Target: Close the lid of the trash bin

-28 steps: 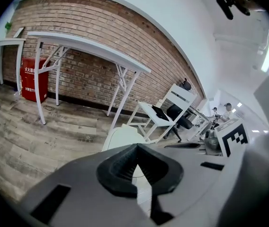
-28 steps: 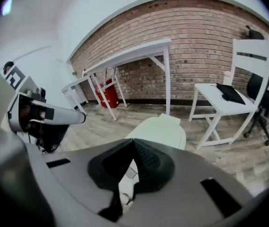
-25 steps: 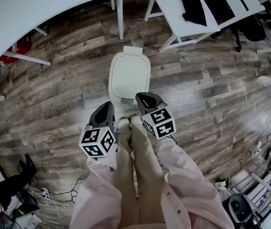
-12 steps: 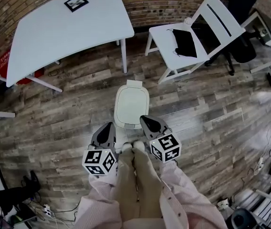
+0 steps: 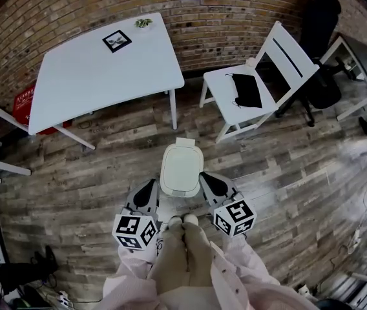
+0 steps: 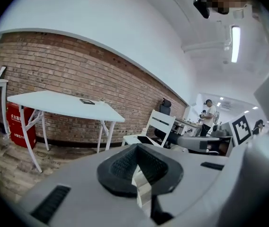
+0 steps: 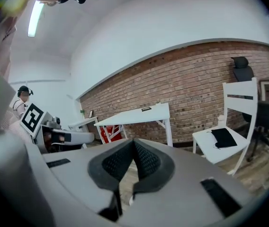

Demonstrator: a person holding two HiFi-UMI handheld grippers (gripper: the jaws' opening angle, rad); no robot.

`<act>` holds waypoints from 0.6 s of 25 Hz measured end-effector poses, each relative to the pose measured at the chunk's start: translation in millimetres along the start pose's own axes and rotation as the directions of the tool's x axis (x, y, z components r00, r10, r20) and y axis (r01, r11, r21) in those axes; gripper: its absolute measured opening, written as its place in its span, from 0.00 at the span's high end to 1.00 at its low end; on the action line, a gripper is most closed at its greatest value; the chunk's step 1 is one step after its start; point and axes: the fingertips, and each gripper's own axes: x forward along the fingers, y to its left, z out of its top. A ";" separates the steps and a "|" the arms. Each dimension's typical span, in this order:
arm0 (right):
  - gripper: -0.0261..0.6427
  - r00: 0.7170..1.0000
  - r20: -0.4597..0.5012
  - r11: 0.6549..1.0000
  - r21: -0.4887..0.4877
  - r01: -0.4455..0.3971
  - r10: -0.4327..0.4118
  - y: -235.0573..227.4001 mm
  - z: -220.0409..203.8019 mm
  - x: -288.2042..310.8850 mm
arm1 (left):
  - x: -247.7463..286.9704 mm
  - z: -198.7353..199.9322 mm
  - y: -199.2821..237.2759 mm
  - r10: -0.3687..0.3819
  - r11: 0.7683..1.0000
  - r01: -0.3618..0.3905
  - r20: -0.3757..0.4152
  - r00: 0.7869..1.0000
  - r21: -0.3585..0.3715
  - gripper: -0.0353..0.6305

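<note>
Left gripper and right gripper are held side by side in front of the person's body, above the shoes. Each points forward toward the brick wall, tipped only slightly downward. Both sets of jaws are pressed together with nothing between them. The trash bin stands on the wooden floor below. In the head view it sits between the two gripper tips. Its lid lies flat down.
</note>
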 end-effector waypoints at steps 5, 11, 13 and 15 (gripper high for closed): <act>0.96 0.998 0.063 1.000 -0.020 0.009 -0.008 -1.6 37.0 -18.3 | -11.0 35.5 -10.5 -0.022 0.999 0.019 0.044 0.999 0.050 0.96; 0.96 0.991 0.135 0.999 -0.046 -0.015 0.021 5.4 76.5 -35.0 | -26.4 70.8 -15.0 -0.012 0.998 0.005 0.106 0.994 0.063 0.96; 0.96 0.986 0.166 0.998 -0.053 -0.013 0.022 5.6 92.2 -38.0 | -29.1 83.4 -14.4 -0.007 0.997 -0.002 0.119 0.993 0.076 0.96; 0.96 0.982 0.188 0.998 -0.068 -0.007 0.020 4.2 104.3 -42.7 | -32.7 94.0 -14.9 -0.004 0.996 -0.008 0.140 0.990 0.087 0.96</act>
